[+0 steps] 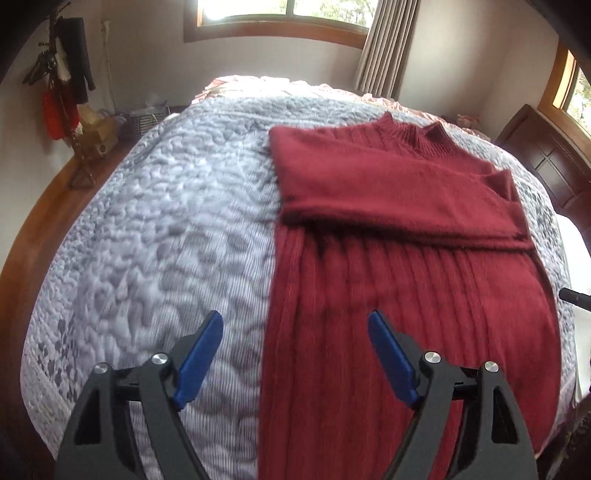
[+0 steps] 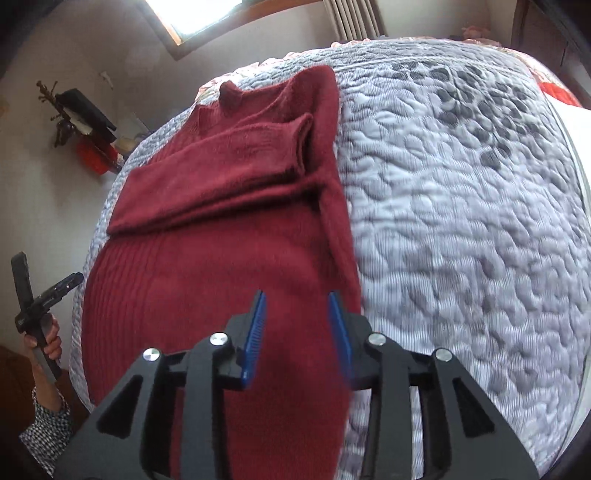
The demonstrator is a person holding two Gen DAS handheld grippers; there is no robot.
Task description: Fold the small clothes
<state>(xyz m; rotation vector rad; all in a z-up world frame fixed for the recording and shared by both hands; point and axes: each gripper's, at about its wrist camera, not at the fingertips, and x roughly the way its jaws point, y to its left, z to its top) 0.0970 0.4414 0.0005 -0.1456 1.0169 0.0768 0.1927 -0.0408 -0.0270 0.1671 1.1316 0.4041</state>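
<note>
Lying flat on the bed, a dark red ribbed sweater (image 1: pixel 406 229) has both its sleeves folded across the chest, and its high collar points to the far side, toward the window (image 1: pixel 284 14). The bed carries a grey and white quilted cover (image 1: pixel 155 221), and the sweater takes the right part of it in the left wrist view. The left hand-held gripper (image 1: pixel 295 328) hangs above the near left edge of the sweater body; its blue fingers (image 1: pixel 201 354) stand wide apart and hold nothing, one over the quilt and one over the red knit. The right hand-held gripper (image 2: pixel 297 314) is over the near right edge of the sweater, with its jaws about half open and empty; I cannot tell if the tips touch the cloth. In the right wrist view, a person's hand (image 2: pixel 46 339) in a checked sleeve (image 2: pixel 48 432) grips the handle of the other tool at the left side of the bed.
</note>
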